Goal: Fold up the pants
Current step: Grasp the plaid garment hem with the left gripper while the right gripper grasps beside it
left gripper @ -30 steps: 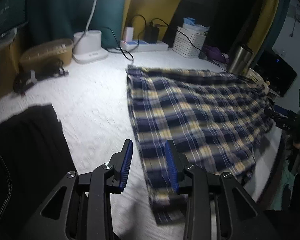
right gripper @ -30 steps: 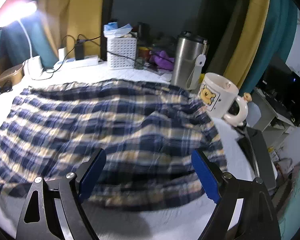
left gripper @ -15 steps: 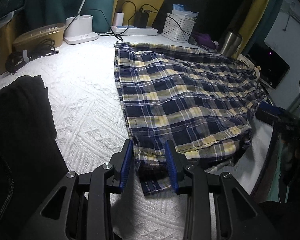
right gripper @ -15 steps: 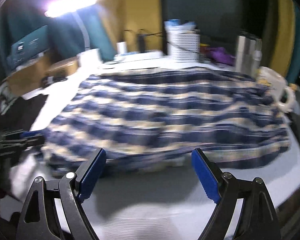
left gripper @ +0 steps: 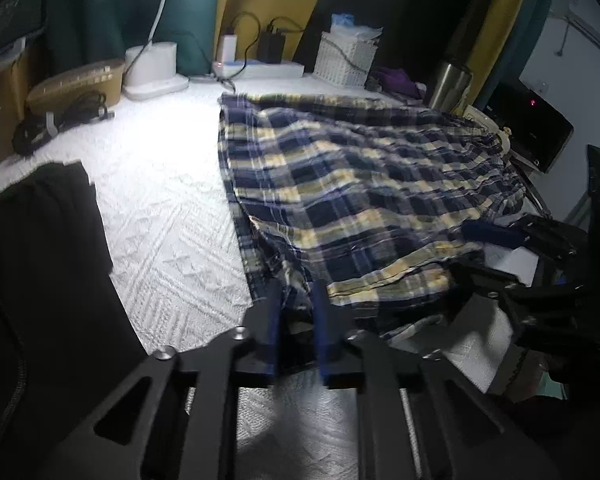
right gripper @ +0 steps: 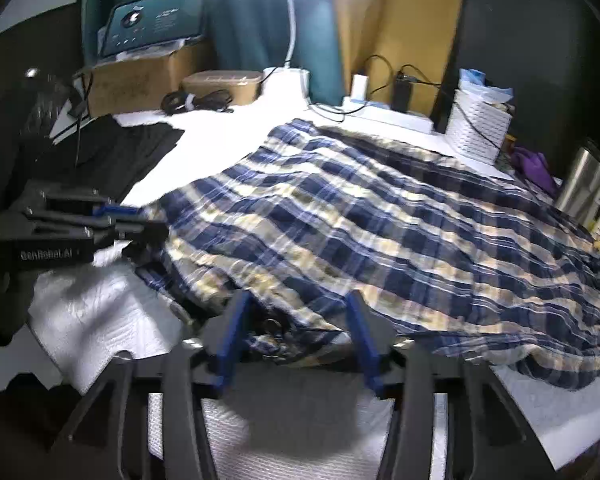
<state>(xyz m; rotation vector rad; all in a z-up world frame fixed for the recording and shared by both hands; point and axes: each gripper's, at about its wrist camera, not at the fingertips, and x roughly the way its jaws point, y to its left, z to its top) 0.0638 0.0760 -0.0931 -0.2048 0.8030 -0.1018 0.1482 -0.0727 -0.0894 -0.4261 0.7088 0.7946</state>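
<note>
The blue, yellow and white plaid pants (left gripper: 360, 184) lie spread over a white textured cover (left gripper: 159, 216). My left gripper (left gripper: 296, 300) is shut on the pants' near left corner, with fabric pinched between its blue pads. From the right wrist view the pants (right gripper: 360, 220) fill the middle. My right gripper (right gripper: 297, 316) is at their near edge with its jaws closing; bunched fabric lies between the fingers, which still stand well apart. The left gripper (right gripper: 147, 220) shows at the left of that view. The right gripper (left gripper: 484, 252) shows at the right of the left wrist view.
A black garment (left gripper: 39, 260) lies at the left. Along the back stand a lamp base (left gripper: 151, 68), a power strip (left gripper: 259, 68), a white basket (left gripper: 346, 60) and a steel tumbler (left gripper: 448, 84). Coiled cable (left gripper: 59, 116) sits far left. A cardboard box (right gripper: 139, 84) stands behind.
The left jaws closed on the pants' corner. The right gripper swung left along the near edge, came down to the fabric, and its jaws narrowed around it.
</note>
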